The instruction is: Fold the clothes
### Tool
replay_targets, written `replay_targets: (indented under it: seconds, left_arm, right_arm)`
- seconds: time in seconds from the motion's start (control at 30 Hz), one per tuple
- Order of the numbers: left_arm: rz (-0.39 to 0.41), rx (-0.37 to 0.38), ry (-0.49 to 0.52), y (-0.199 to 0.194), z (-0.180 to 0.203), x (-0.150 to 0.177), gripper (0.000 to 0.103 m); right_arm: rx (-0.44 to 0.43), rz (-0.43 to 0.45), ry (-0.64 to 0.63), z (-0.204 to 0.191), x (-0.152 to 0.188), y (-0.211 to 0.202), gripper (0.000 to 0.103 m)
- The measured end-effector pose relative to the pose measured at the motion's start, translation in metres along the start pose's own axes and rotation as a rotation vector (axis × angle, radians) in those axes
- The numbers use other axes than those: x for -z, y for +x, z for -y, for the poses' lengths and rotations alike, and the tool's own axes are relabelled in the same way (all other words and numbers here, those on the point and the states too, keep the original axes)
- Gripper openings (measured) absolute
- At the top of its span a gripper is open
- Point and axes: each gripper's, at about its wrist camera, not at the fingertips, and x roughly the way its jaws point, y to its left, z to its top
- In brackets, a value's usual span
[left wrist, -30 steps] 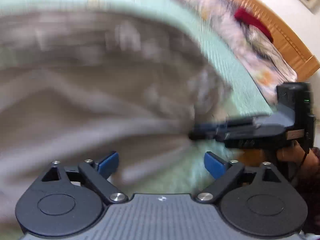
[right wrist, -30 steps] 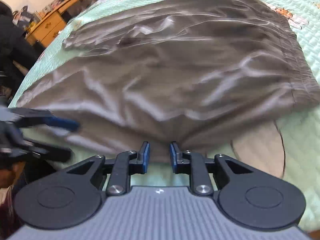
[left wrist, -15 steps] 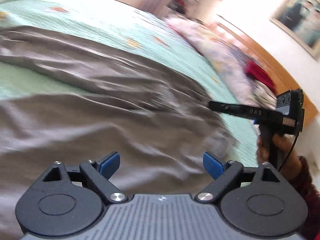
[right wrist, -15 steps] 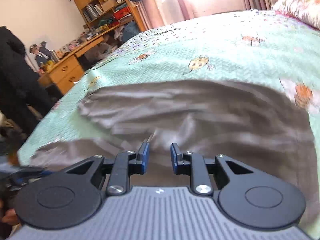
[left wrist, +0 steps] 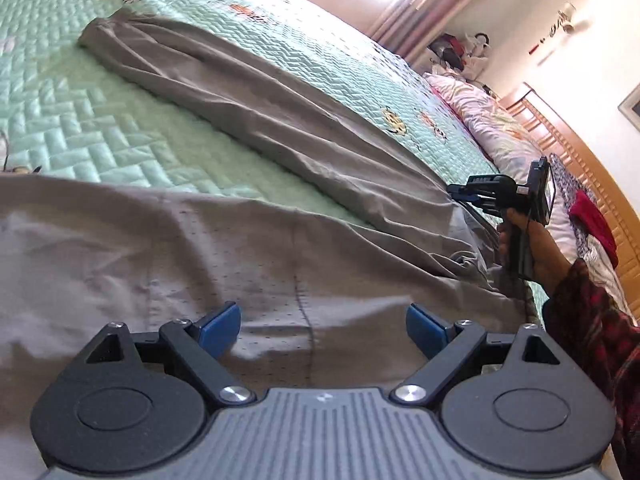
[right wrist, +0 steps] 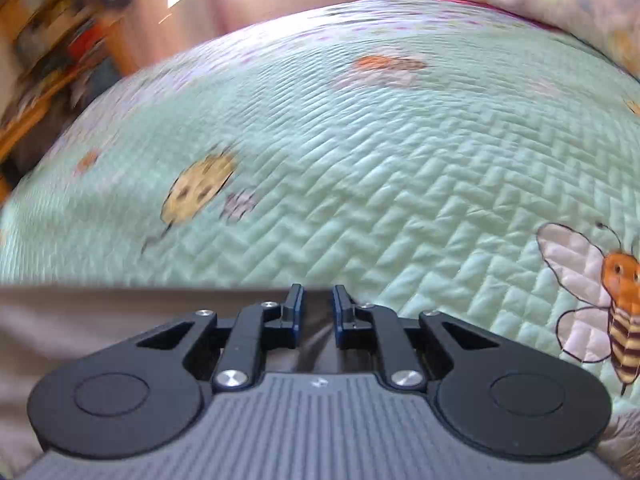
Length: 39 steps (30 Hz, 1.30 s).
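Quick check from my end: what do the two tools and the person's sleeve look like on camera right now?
Both tools match: black linkage arms with silver screws, round black discs either side, a ribbed grey body, blue pads. The left tool fills the foot of its own view, the right tool likewise. Seen from the left, the right tool has a black pistol handle with a thin black cable. The sleeve is dark red plaid.

A mint-green quilted bedspread (left wrist: 100, 116) printed with a bee (right wrist: 616, 304) and a ladybird (right wrist: 198, 188) covers the bed. Floral pillows (left wrist: 492, 120) lie by a wooden headboard (left wrist: 592, 176). Pink curtains (left wrist: 404, 12) hang behind.
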Motion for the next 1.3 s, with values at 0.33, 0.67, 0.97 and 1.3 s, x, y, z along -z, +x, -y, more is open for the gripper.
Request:
replay_targets:
  seconds: [0.33, 0.67, 0.97, 1.3]
  left_arm:
    - [0.135, -0.036, -0.074, -0.042, -0.037, -0.019, 0.091]
    - [0.264, -0.239, -0.157, -0.101, -0.089, -0.058, 0.091]
    - [0.054, -0.232, -0.059, -0.079, -0.080, 0.012, 0.093]
    - [0.226, -0.235, -0.087, -0.148, -0.050, 0.028, 0.092]
  right_arm:
    - [-0.242, -0.058, -0.063, -0.044, 0.073, -0.101, 0.038]
    - [-0.486, -0.028, -0.113, -0.091, 0.191, -0.193, 0.038]
    - [-0.411, -0.222, -0.267, -0.132, 0.237, -0.187, 0.058]
    - [-0.346, -0.015, 0.085, -0.012, 0.230, -0.276, 0.047]
